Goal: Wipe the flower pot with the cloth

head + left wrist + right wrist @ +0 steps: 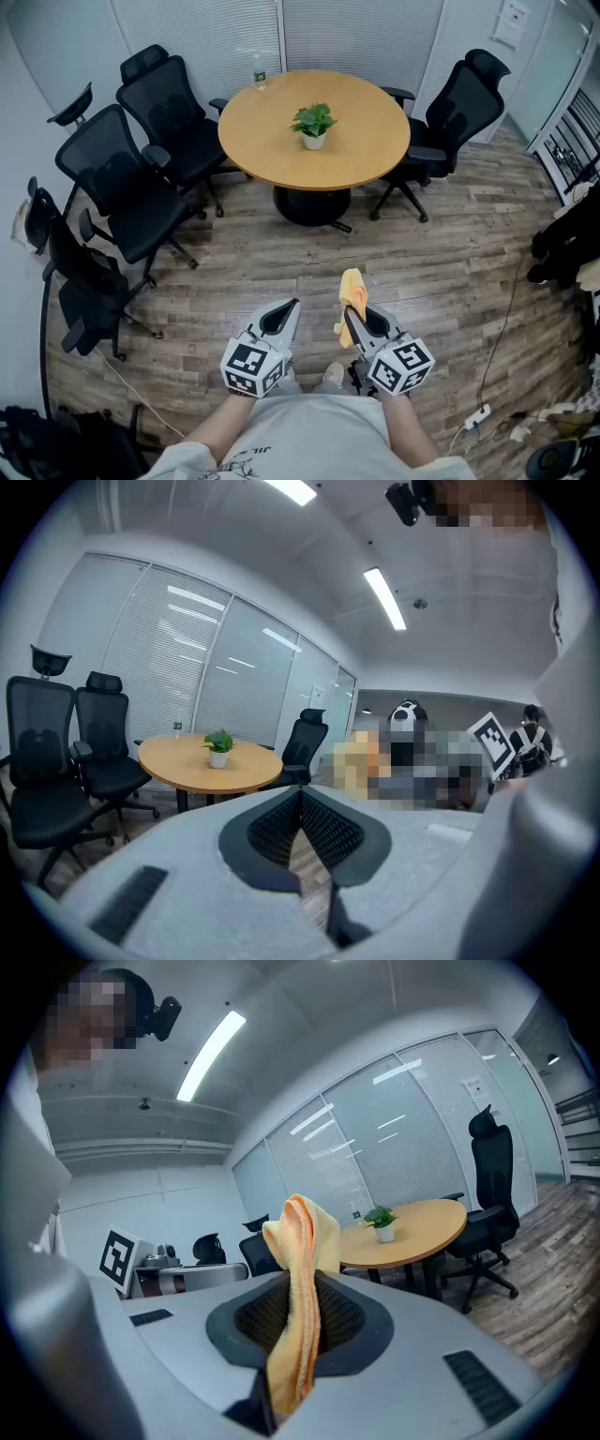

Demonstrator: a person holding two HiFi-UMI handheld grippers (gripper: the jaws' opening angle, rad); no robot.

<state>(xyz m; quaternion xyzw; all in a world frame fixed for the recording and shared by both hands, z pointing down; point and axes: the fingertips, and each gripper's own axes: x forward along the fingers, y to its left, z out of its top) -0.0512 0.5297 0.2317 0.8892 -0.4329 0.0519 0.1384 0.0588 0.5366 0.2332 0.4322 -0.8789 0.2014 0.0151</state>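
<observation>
The flower pot [314, 142] is standing well ahead of both pairs of jaws, near the middle of the round wooden table [267, 131], and nothing is touching it. It is a small white pot with a green plant [314, 118] growing out of it.

We are holding the left gripper [292, 307] with its jaws pressed fully together. The ribbed pads are meeting tip to tip, with nothing between them. In the left gripper view the pot is showing above and to the left of those closed tips.

We are holding the right gripper [348, 315] just beside the left one, and its jaws are gripping the cloth [302, 1326]. The orange-yellow cloth is running lengthwise between the pads. Its folded top is sticking up past the jaw tips and flopping over, and its lower end is hanging back behind the pads toward the gripper body. In the right gripper view the pot is showing beyond the tips, just to the right of the cloth's top.

Both grippers are pointing toward the table, tipped slightly down, over the wood floor [450, 272] and well short of the table's near edge.

Black office chairs [141, 183] are standing around the table, several to the left of the jaws' line and one [459, 117] to the right. A clear bottle [259, 73] is standing at the table's far edge, beyond the pot and to its left.
</observation>
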